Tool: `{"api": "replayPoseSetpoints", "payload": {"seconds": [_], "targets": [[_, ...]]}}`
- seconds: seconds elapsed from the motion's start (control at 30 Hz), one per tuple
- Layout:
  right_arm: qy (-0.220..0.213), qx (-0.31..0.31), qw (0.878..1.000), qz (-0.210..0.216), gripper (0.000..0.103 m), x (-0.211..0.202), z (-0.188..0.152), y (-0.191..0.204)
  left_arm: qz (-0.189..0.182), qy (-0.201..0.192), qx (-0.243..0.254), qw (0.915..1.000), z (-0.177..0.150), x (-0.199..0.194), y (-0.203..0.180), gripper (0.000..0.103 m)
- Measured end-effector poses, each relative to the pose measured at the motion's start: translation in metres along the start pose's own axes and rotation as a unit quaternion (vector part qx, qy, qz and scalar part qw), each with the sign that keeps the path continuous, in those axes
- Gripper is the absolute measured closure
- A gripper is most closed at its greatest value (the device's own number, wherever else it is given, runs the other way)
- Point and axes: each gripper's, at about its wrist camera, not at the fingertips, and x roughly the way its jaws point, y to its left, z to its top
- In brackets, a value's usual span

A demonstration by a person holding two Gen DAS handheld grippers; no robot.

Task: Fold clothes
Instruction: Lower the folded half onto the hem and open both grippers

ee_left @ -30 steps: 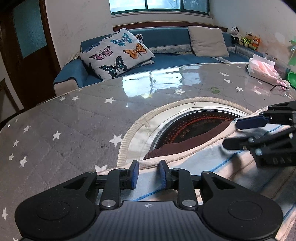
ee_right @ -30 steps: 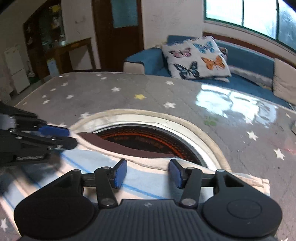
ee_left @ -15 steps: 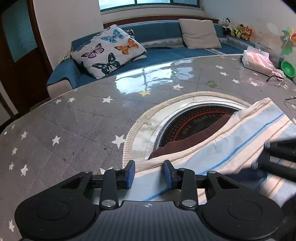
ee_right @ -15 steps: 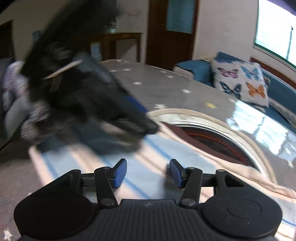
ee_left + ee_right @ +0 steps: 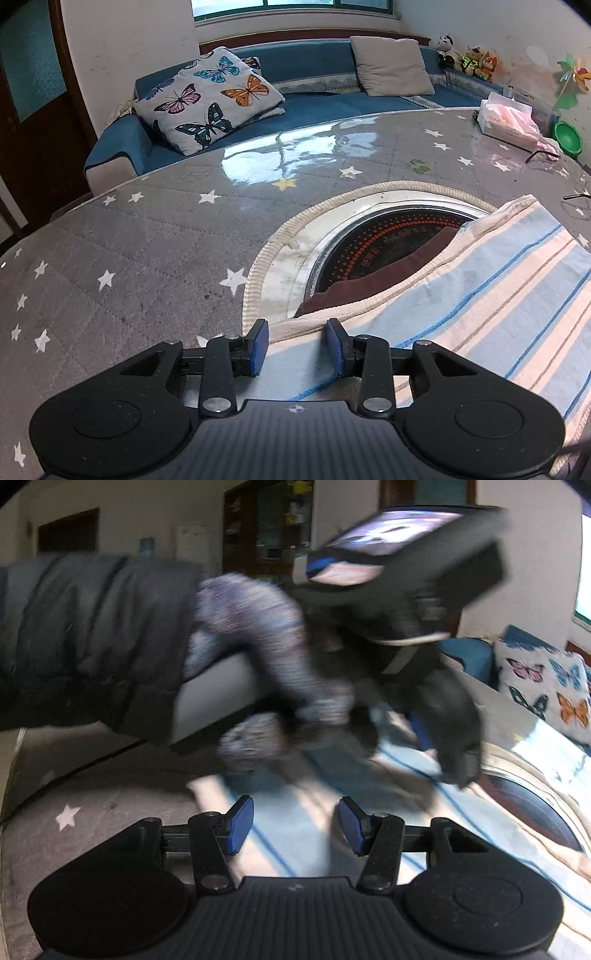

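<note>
A cream and pale-blue striped garment point(image 5: 498, 295) with a brown inner edge point(image 5: 369, 288) lies flat on the table, partly over the round hob. My left gripper point(image 5: 297, 349) hovers at the garment's near-left hem, its jaws apart and the cloth edge below them, not pinched. In the right wrist view my right gripper point(image 5: 293, 825) stands open above the striped garment point(image 5: 314, 853), with nothing between its pads. Ahead of it, blurred, a person's hand in a patterned sleeve point(image 5: 258, 646) holds the left gripper point(image 5: 454, 738) down on the cloth.
The round table point(image 5: 147, 258) wears a grey star-print cover with a hob point(image 5: 388, 240) sunk in its middle. A tissue box point(image 5: 506, 118) and green bowl point(image 5: 567, 136) sit at the far right. Behind is a blue sofa with a butterfly cushion point(image 5: 210, 96).
My right gripper has swung across the garment and rolled, leaving the left wrist view; it now faces the left hand. The left jaws have widened a little; that hand stayed put.
</note>
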Motion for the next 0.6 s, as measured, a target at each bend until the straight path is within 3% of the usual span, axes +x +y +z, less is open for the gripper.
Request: {"api": "replayPoseSetpoints", "payload": {"seconds": [0.2,0.3,0.6], "targets": [[-0.004,-0.004,1.0,0.014,0.051,0.003,-0.002,0.01,0.001,-0.003,-0.008,1.0,-0.001,0.001,0.0,0.062],[-0.006,0.022,0.999,0.034,0.051,-0.007,-0.002,0.001,0.003,-0.008,-0.015,0.9998,-0.003,-0.004,0.001,0.062],[-0.005,0.068,0.997,-0.027,0.047,-0.065,-0.03,-0.02,0.016,-0.047,-0.04,0.9979,-0.029,-0.048,-0.004,0.062]]}}
